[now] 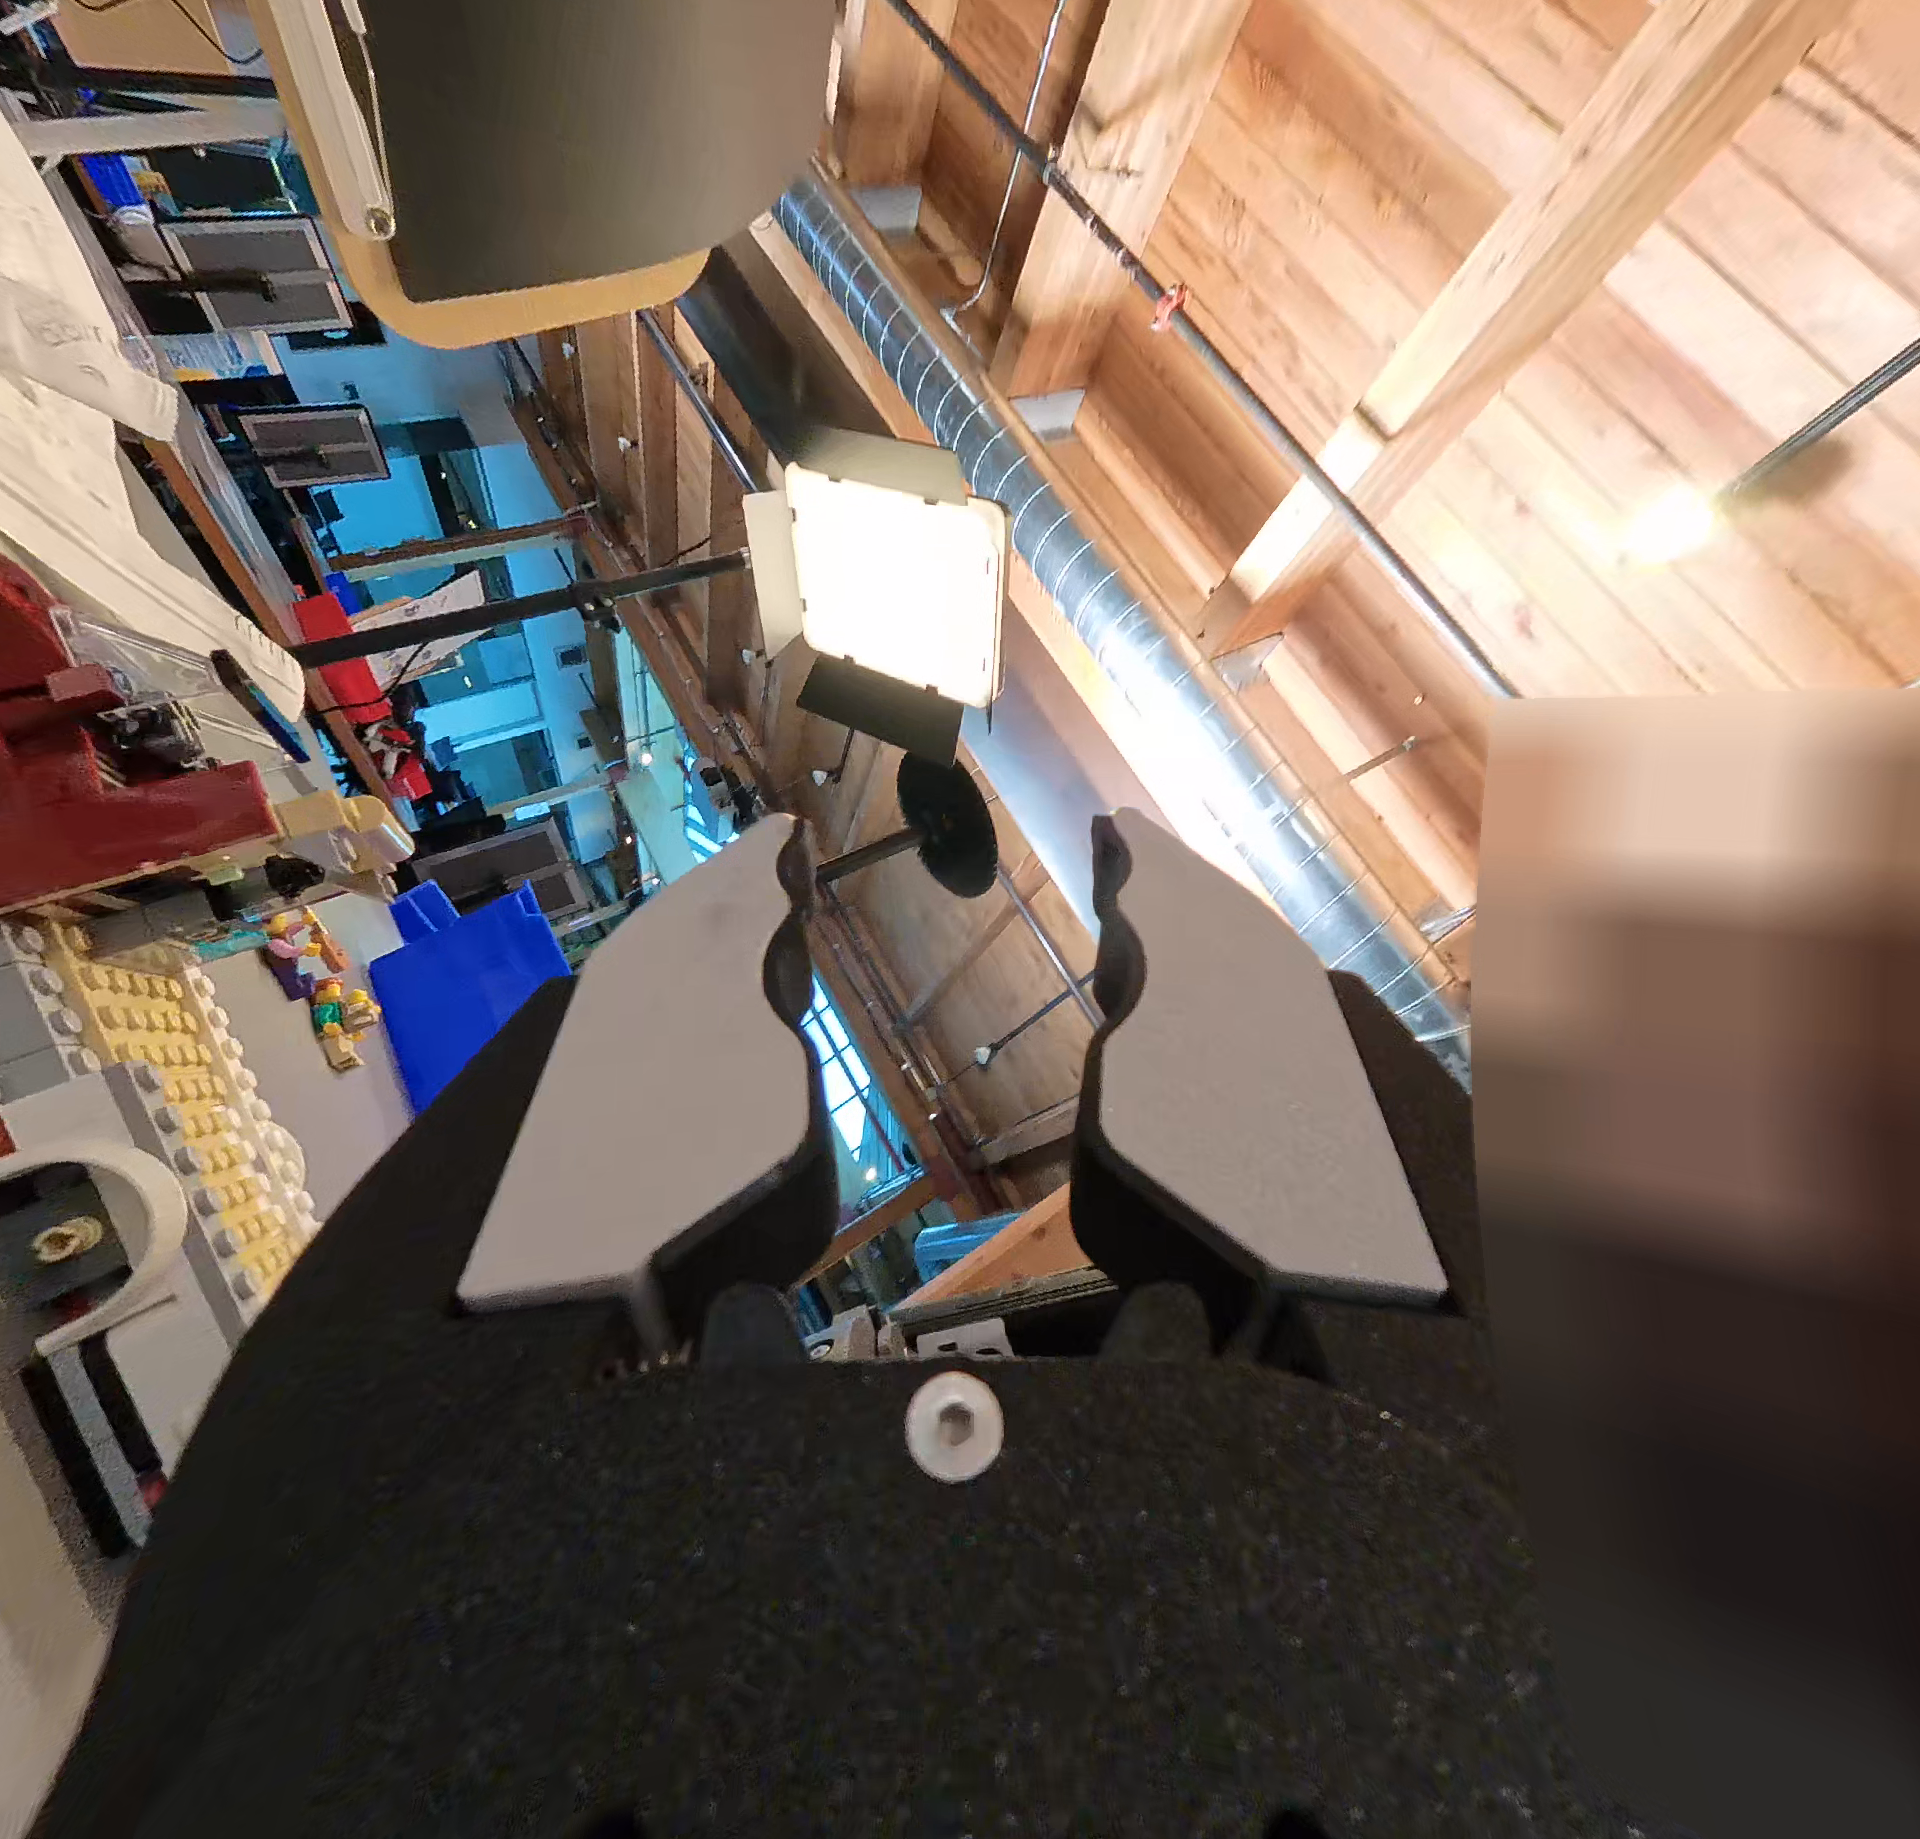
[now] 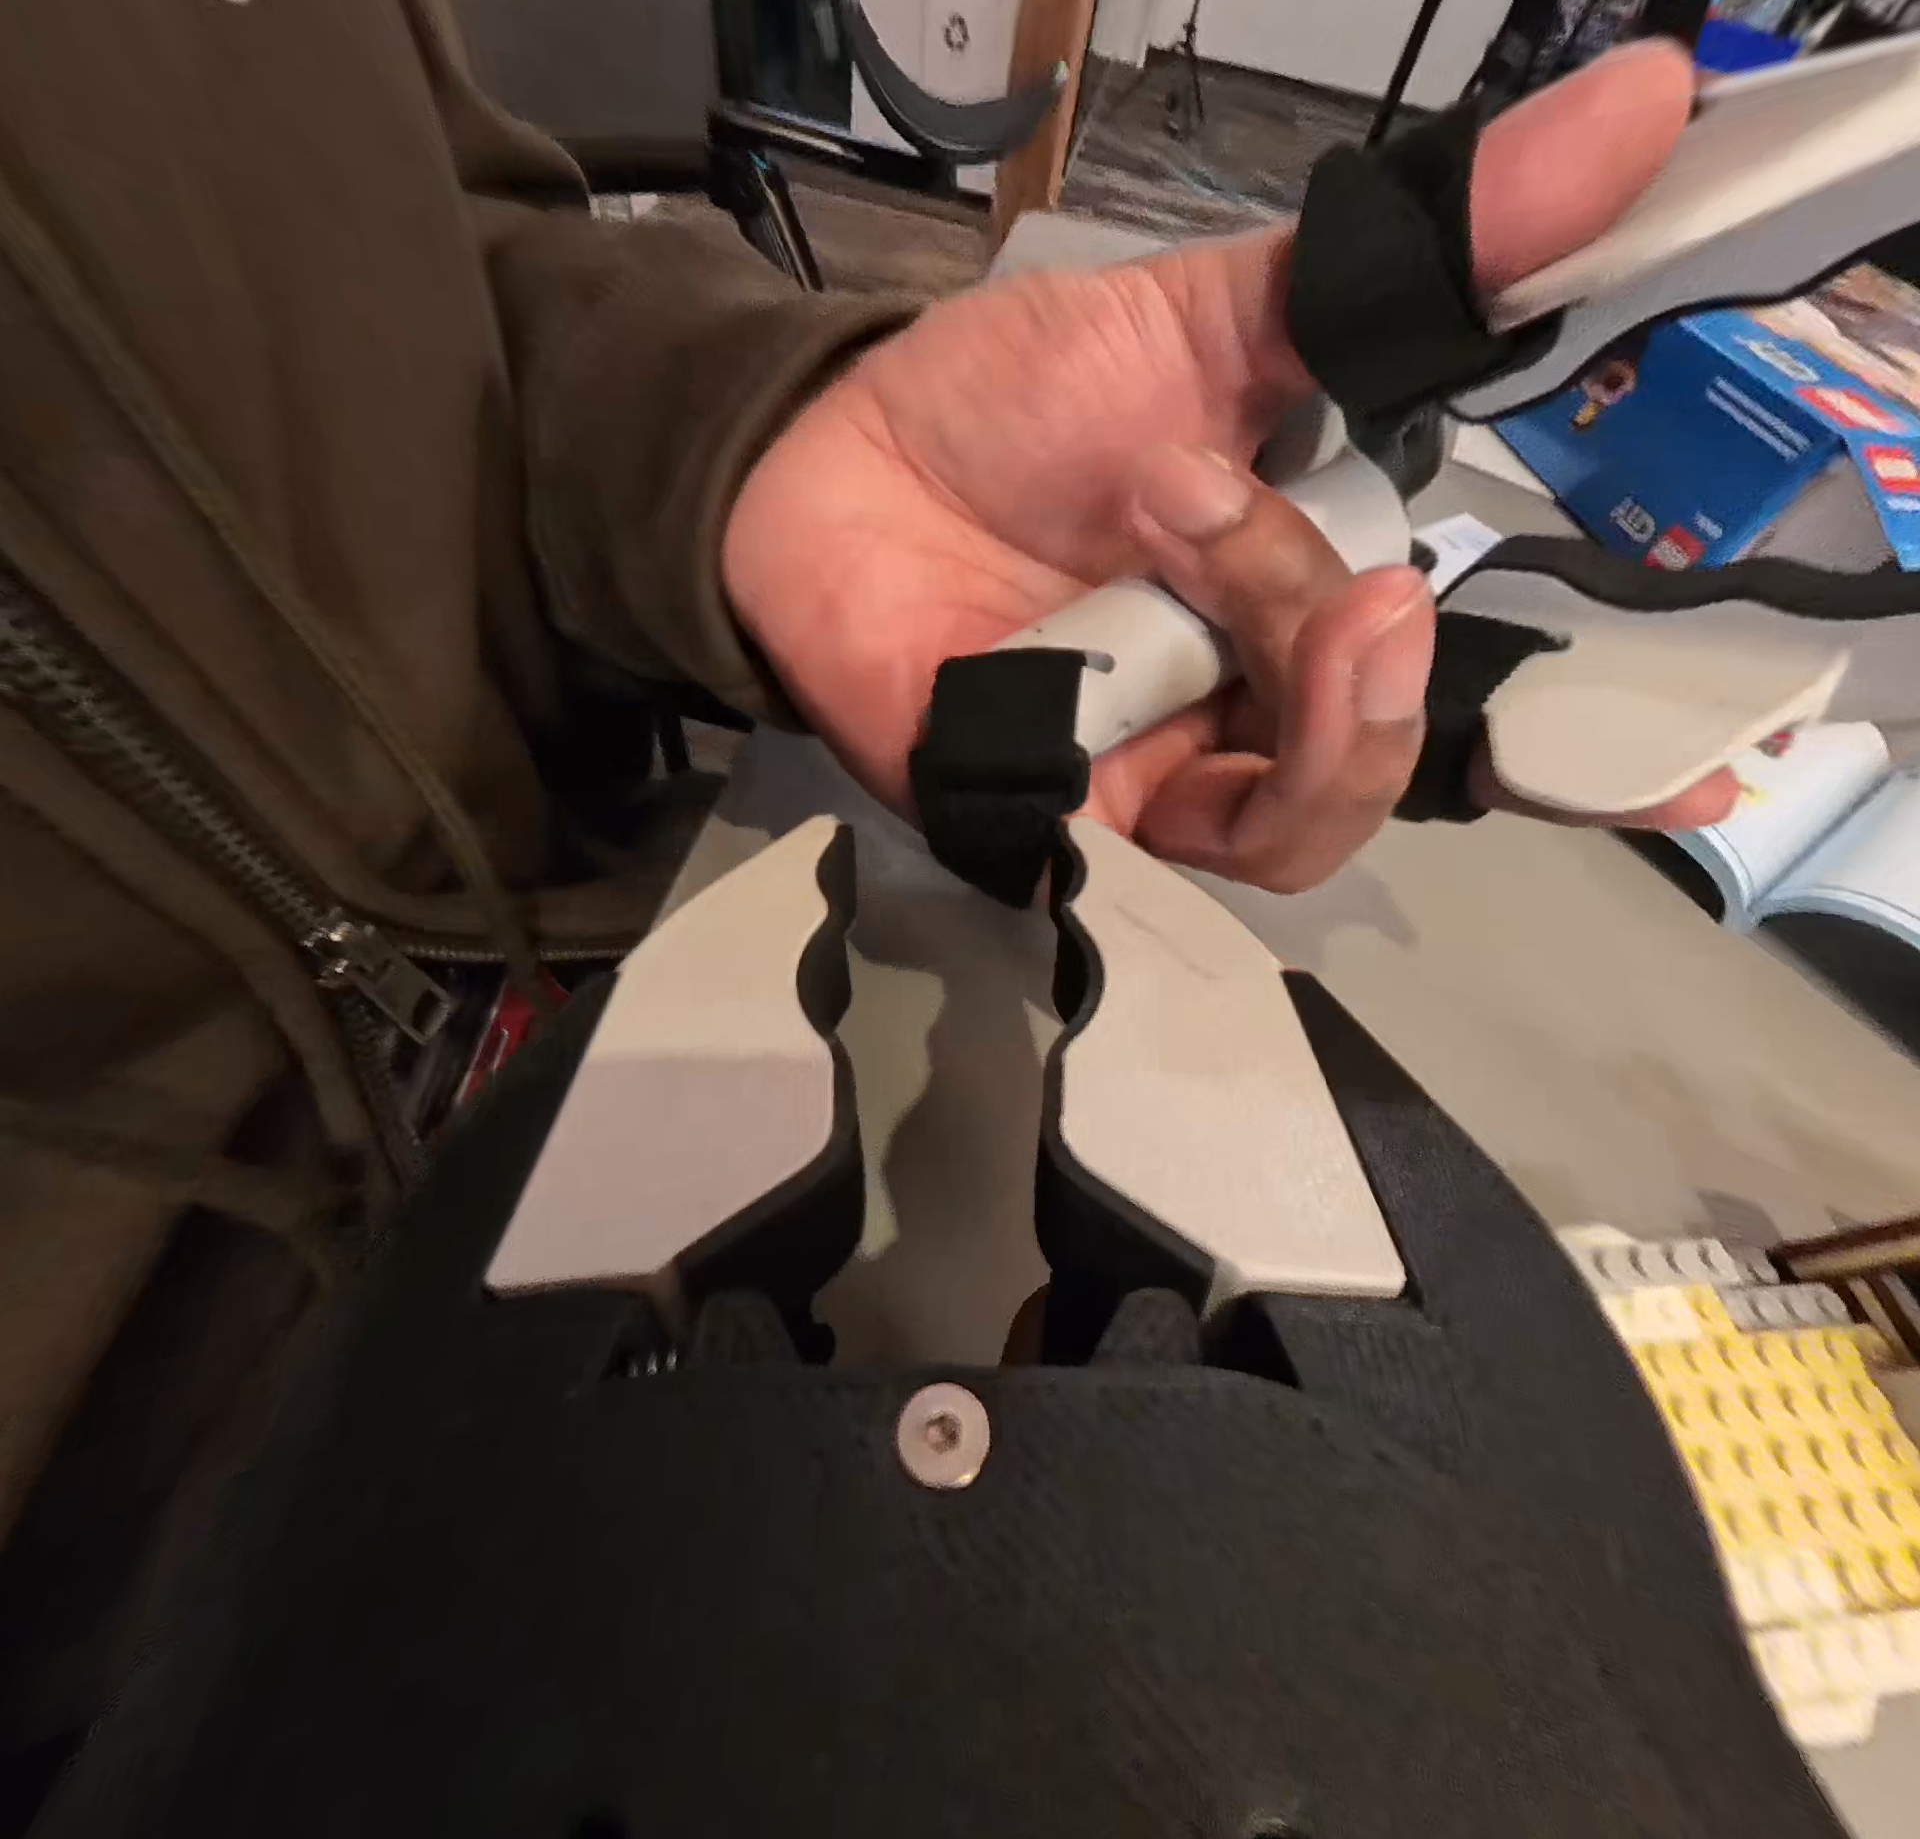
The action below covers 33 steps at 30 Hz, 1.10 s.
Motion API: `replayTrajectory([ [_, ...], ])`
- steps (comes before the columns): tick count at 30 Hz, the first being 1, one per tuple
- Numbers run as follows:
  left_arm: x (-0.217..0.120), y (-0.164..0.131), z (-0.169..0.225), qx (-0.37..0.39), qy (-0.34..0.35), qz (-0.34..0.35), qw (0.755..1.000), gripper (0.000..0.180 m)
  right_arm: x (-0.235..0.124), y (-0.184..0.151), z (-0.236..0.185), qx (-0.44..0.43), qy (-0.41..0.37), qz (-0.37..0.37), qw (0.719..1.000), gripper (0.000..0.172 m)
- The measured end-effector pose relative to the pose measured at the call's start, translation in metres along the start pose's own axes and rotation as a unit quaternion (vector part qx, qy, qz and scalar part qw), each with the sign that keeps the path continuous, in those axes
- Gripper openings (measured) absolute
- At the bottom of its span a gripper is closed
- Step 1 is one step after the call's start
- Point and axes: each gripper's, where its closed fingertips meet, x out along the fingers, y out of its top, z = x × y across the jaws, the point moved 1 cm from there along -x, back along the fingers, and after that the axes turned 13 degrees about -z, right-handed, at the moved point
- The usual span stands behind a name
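Right up against the lens, the right gripper [image 2: 951, 854] has its jaws parted with grey tabletop [image 2: 1455, 1010] showing through the gap. A black strap [image 2: 992, 781] hanging off the handle of the other device dips in beside the right-hand finger [image 2: 1153, 968], yet the left-hand pad stands clear of it, so nothing is clamped. A person's hand [image 2: 1091, 532] in an olive hooded jacket [image 2: 312, 501] grips that pale handle, thumb and one finger threaded through black loops.

Over to the left gripper [image 1: 945, 844] — tipped skyward, jaws wide apart, only air between them, with a lit panel lamp [image 1: 894, 563], one silver duct [image 1: 1091, 563] and wooden ceiling beams [image 1: 1507, 283] beyond.

No job shows itself started or finished: neither claw carries a thing, and the toy bricks sit untouched on the table off to the side.

The count — two grippers, both unloaded; one yellow studded brick plate [image 2: 1787, 1477]; one blue bin [image 1: 468, 989]; a few small toy figures [image 1: 332, 989], blurred; two blue boxes [image 2: 1683, 439], one partly cut off by the edge; one open booklet [image 2: 1818, 854].
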Motion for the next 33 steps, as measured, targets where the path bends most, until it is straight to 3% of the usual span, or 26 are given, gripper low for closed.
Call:
replayTrajectory([
  [4,-0.008,0.0,0.008,-0.018,-0.025,0.012,0.999,0.052,-0.001,0.006,-0.009,0.003,0.029,0.018,0.999,0.038],
  [9,-0.011,-0.012,0.025,-0.049,-0.113,-0.008,0.992,0.053,-0.009,0.013,-0.03,-0.001,0.088,0.037,0.995,0.036],
  [19,-0.013,-0.036,0.066,-0.071,-0.309,-0.059,0.947,0.102,-0.015,0.015,-0.043,0.0,0.15,0.051,0.987,0.004],
  [22,-0.012,-0.033,0.063,-0.077,-0.316,-0.052,0.944,0.109,-0.015,0.013,-0.042,0.019,0.163,0.056,0.985,0.004],
  [23,-0.012,-0.033,0.061,-0.069,-0.307,-0.048,0.948,0.096,-0.016,0.012,-0.04,0.027,0.166,0.053,0.984,0.004],
  [25,-0.02,-0.019,0.056,-0.018,-0.269,0.014,0.963,0.047,-0.017,0.008,-0.031,0.047,0.154,0.047,0.986,0.004],
  [26,-0.023,-0.012,0.05,0.008,-0.229,0.043,0.972,0.037,-0.017,0.004,-0.024,0.06,0.139,0.039,0.988,0.004],
  [28,-0.023,-0.007,0.045,0.048,-0.185,0.051,0.98,0.038,-0.013,-0.002,-0.014,0.076,0.117,0.018,0.99,0.004],
  [31,-0.016,-0.011,0.051,0.147,-0.139,0.03,0.979,0.058,-0.005,-0.011,-0.004,0.093,0.09,-0.02,0.991,0.005],
  [33,-0.011,-0.019,0.06,0.172,-0.168,0.004,0.971,0.069,-0.004,-0.013,-0.002,0.094,0.088,-0.031,0.991,0.005],
])
